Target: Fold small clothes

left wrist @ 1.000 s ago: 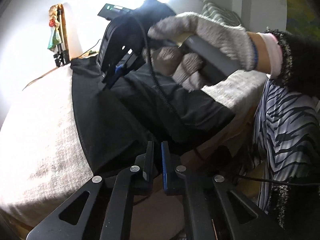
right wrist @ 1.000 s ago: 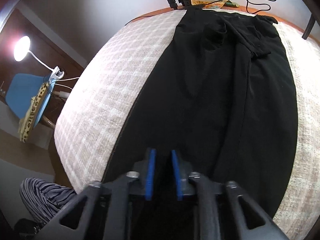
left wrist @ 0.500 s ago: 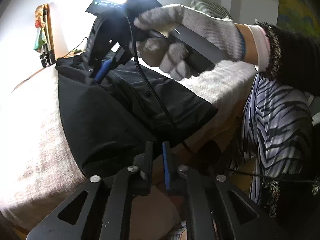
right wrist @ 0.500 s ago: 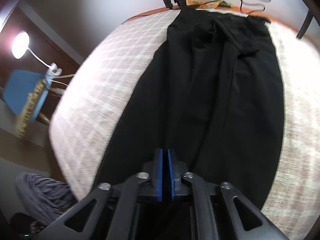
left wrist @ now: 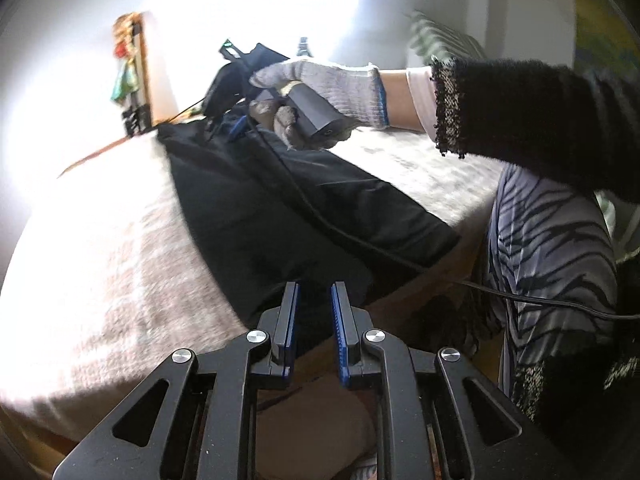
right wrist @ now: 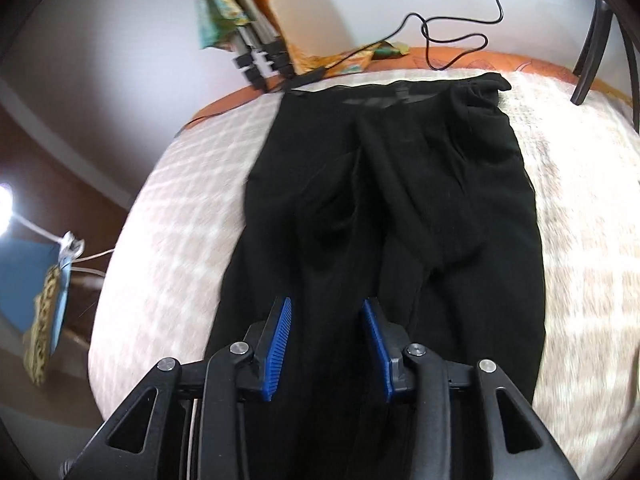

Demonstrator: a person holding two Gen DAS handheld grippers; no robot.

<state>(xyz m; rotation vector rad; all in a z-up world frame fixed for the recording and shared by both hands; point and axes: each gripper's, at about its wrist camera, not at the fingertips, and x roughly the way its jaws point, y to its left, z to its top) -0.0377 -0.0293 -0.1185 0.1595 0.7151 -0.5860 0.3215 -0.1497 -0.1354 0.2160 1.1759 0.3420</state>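
The jaws of the left gripper (left wrist: 313, 308) are seen parted by a narrow gap, with nothing held between them; they are poised at the near hem of the black trousers (right wrist: 384, 216), just above the cloth. The jaws of the right gripper (right wrist: 326, 340) are spread wider, also empty, and are held over the middle of the garment, toward its waistband end.

The trousers are laid lengthwise on a worktop covered with a beige checked cloth (right wrist: 180, 216), the waistband at the far edge, the legs folded onto one another with loose ridges down the centre. The fabric is judged thin, soft and light; it is expected to drape and slip, so a pinch through both layers at a hem corner or at the waistband edge is advised, not in the slack middle.

The right gripper is carried by a gloved hand (left wrist: 320, 84), and its black cable (left wrist: 320, 216) is trailed across the garment, where it could snag a fold. Tripod legs (right wrist: 260, 56) and a loose cord (right wrist: 452, 36) are seen beyond the waistband, and a chair leg (right wrist: 588, 40) at the far right.
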